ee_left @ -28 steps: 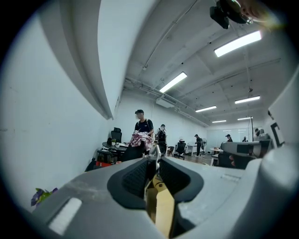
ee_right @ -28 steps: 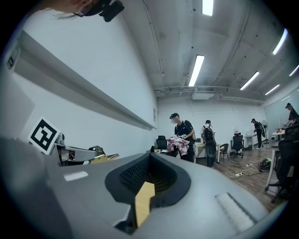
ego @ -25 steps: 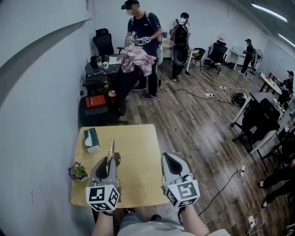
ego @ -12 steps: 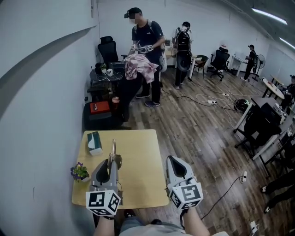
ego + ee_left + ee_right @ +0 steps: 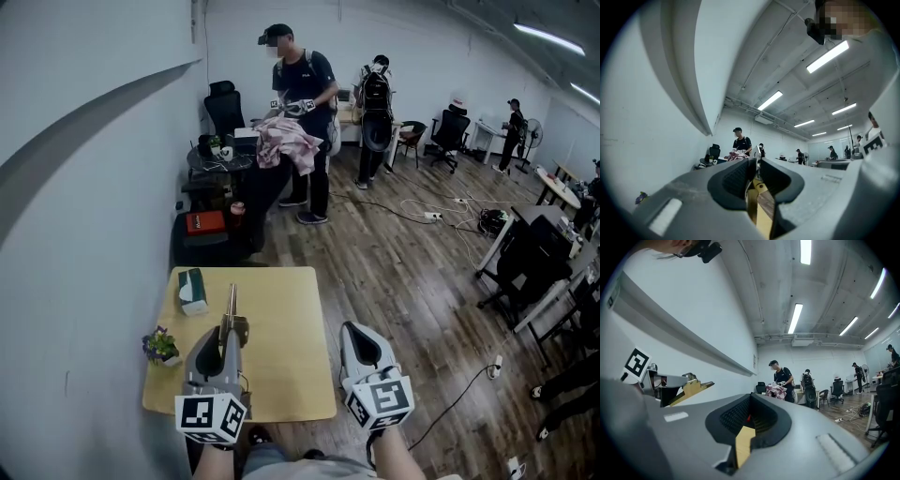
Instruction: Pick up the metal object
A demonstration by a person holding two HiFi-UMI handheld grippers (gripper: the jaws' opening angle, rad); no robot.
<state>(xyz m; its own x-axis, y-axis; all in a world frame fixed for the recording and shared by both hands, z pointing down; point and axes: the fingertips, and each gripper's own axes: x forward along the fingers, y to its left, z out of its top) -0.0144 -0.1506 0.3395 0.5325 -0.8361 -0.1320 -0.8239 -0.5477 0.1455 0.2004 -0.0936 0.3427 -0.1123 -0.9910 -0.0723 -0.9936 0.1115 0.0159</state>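
Observation:
The metal object is a slim, brass-coloured tool that sticks out forward from my left gripper, held above the yellow table. In the left gripper view the pads of the left gripper press on the thin metal object from both sides. My right gripper hovers off the table's right edge, shut with nothing in it. The right gripper view shows the right gripper with its pads together, and the metal object in the other gripper at the left.
A green tissue box lies at the table's back left and a small flower pot stands on its left edge by the wall. Beyond are a dark desk, office chairs, floor cables and several people.
Both grippers keep their pose, the left still gripping the metal object. The view has shifted slightly, and the person at the back desk stands a bit farther off.

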